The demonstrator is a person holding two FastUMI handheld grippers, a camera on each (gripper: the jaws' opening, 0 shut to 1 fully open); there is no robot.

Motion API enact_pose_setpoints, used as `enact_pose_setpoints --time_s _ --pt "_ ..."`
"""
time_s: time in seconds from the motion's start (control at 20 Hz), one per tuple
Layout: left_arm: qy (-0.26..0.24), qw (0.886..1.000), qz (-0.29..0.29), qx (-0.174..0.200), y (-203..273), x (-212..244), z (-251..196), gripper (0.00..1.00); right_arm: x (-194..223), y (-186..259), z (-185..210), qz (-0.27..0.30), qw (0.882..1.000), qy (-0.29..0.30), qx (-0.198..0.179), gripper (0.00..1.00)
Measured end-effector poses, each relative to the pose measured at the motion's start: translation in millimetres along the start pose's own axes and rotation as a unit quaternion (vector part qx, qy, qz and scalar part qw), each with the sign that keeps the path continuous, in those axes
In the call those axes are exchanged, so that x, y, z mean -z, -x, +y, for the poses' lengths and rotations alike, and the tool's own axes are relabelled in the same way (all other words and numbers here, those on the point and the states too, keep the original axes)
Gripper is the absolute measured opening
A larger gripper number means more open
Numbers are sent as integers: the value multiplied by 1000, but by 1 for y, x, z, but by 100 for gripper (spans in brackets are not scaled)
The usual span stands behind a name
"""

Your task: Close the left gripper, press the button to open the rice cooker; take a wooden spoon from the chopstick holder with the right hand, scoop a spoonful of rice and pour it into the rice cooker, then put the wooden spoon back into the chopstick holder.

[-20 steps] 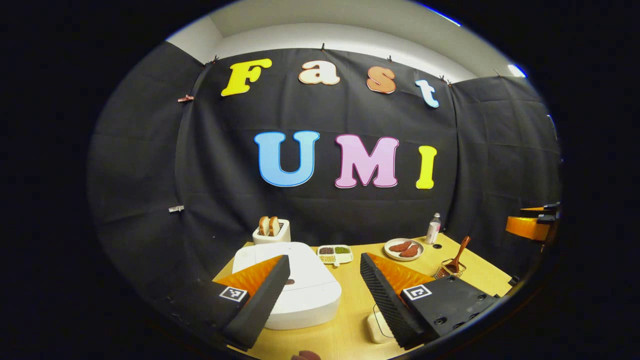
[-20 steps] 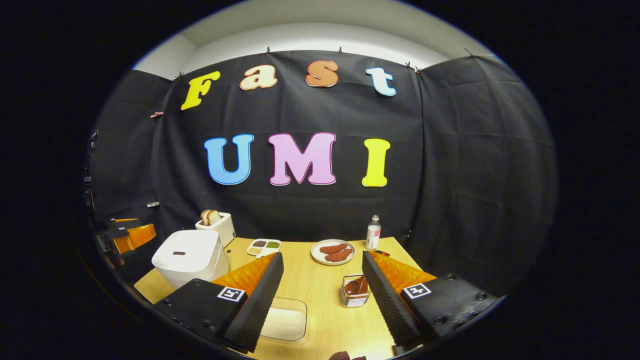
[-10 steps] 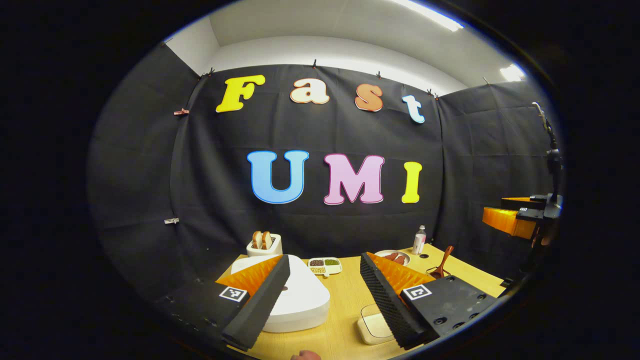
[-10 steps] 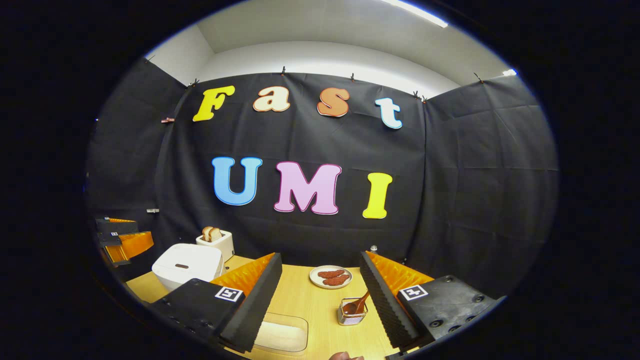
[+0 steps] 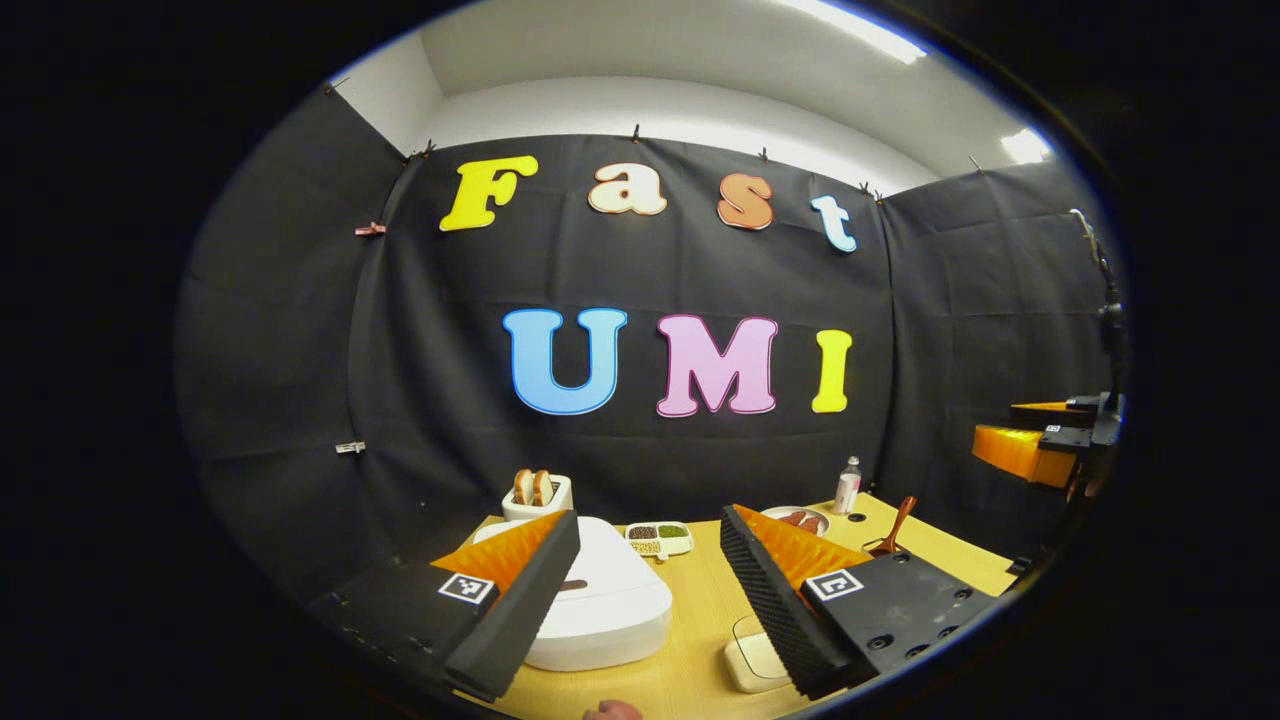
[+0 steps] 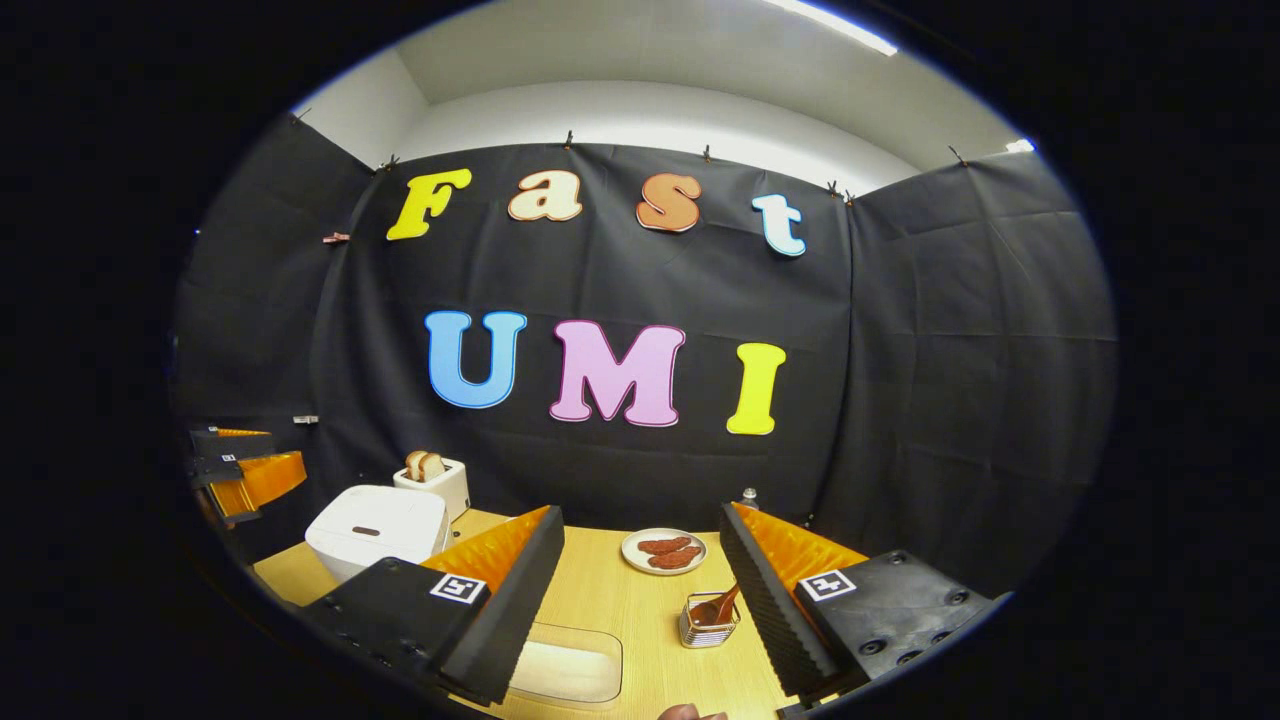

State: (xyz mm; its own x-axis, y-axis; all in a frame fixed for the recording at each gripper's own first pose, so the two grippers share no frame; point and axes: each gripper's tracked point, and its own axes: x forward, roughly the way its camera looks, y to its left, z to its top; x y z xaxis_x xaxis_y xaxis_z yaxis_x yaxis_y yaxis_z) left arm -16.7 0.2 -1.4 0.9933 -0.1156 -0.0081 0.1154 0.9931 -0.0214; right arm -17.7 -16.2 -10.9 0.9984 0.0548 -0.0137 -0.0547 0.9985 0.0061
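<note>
The white rice cooker [image 5: 610,600] stands with its lid down, its dark button [image 5: 573,585] on top, just ahead of my left gripper [image 5: 645,600], which is open and holds nothing. In the right gripper view the rice cooker [image 6: 375,522] sits at the left. A wooden spoon [image 6: 720,607] stands in the wire chopstick holder [image 6: 706,630], just left of one finger of my open right gripper [image 6: 640,600]. The clear box of rice [image 6: 567,668] lies low between that gripper's fingers. The wooden spoon [image 5: 895,528] also rises at the table's right.
On the wooden table [image 6: 600,590] stand a toaster [image 6: 432,476] with bread, a plate of sausages [image 6: 663,550] and a small bottle [image 5: 847,484]. A divided dish of grains [image 5: 658,537] lies behind the cooker. The left gripper [image 6: 240,470] hovers beyond the table's left edge.
Both grippers have drawn back and tilted up over the last second, so the table sits lower in both views. Both have stayed open and nothing on the table has moved.
</note>
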Motion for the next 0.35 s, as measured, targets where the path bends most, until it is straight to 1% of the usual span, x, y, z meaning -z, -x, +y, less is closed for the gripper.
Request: enact_pose_setpoints --time_s 0.1,0.15,0.2,0.35 --pt "-3 1000 -2 0 -1 0 0 97 0 0 -2 1 1000 1 3 98" --pt "-3 1000 -2 1 -2 0 -1 97 0 0 -2 2 1000 1 2 96" --pt "-3 1000 -2 2 -3 0 -1 97 1 0 -1 3 1000 1 3 98" --pt "-6 1000 -2 3 -3 -2 -2 97 0 1 -2 3 1000 1 3 98"
